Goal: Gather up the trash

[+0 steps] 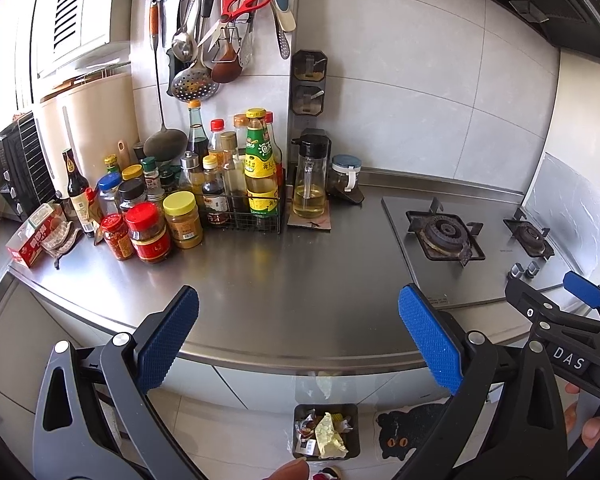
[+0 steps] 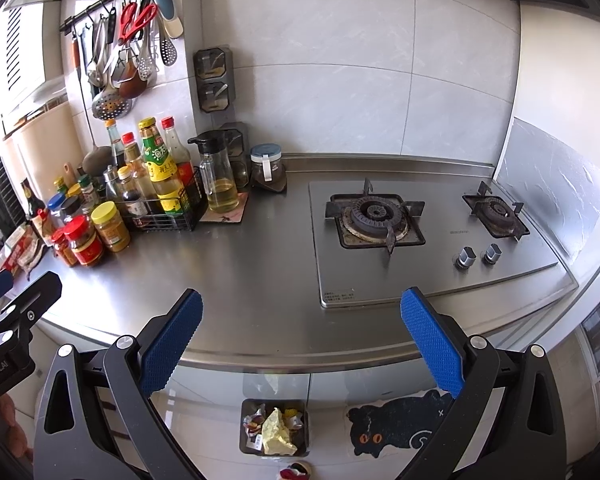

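A small dark trash bin (image 1: 326, 432) stands on the floor below the counter edge, holding crumpled wrappers and a yellow paper wad (image 1: 329, 434). It also shows in the right wrist view (image 2: 274, 428). My left gripper (image 1: 298, 338) is open and empty, held above the steel counter's front edge (image 1: 300, 354). My right gripper (image 2: 300, 340) is open and empty over the same edge, and it shows at the far right of the left wrist view (image 1: 560, 300). I see no loose trash on the counter.
Sauce bottles and jars (image 1: 172, 208) crowd the counter's left back, with a wire rack (image 1: 240, 212) and an oil jug (image 1: 310, 176). A two-burner gas hob (image 2: 384, 220) lies at right. Utensils hang on a wall rail (image 1: 220, 20). A black cat mat (image 2: 396, 424) lies on the floor.
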### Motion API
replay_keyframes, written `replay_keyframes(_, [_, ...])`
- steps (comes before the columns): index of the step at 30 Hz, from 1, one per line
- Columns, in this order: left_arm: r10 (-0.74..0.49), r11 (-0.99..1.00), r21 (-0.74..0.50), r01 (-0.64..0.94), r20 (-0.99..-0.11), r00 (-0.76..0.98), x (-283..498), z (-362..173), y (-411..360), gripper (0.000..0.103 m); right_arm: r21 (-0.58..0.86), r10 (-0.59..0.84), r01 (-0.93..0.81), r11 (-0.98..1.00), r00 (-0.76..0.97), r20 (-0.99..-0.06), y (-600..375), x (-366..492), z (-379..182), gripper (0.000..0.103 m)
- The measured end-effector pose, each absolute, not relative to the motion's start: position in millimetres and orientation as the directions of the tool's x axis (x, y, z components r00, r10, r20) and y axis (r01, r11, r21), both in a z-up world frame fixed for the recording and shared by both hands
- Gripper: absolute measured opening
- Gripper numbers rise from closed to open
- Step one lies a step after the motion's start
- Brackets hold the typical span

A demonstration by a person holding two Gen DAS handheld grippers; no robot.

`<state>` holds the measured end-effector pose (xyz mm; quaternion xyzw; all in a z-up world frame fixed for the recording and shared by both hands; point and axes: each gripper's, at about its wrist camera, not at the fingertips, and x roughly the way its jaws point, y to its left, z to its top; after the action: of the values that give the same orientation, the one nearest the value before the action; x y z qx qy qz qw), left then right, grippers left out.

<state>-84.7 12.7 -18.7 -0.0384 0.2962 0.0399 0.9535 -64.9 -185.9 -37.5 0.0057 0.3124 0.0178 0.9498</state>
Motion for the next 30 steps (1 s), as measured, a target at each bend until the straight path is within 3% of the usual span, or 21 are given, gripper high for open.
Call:
replay_keyframes(6, [0.103,0.993,0.017,-0.114,-0.582,0.807,-80.4,-21.3,9.0,0.095,0.022,0.037,-0.029,0.999,0.804,-0.593,-185.8,-64.3,-38.3,0.1])
replay_keyframes(21, [0.077,0.993,-0.03,-0.118,-0.6,0.796,-78.5,-26.6,16.6,0.095,0.003,0.029,-0.034,0.999,0.8,-0.6,-177.0,-61.5,-41.0,0.1])
replay_keyframes(30, [0.065,0.994,-0.038,-0.104,-0.562,0.825,-80.6,-24.6,12.9,0.095,0.008,0.034,-0.036,0.999,0.792,-0.609,-178.1,-58.2,-43.1,0.1])
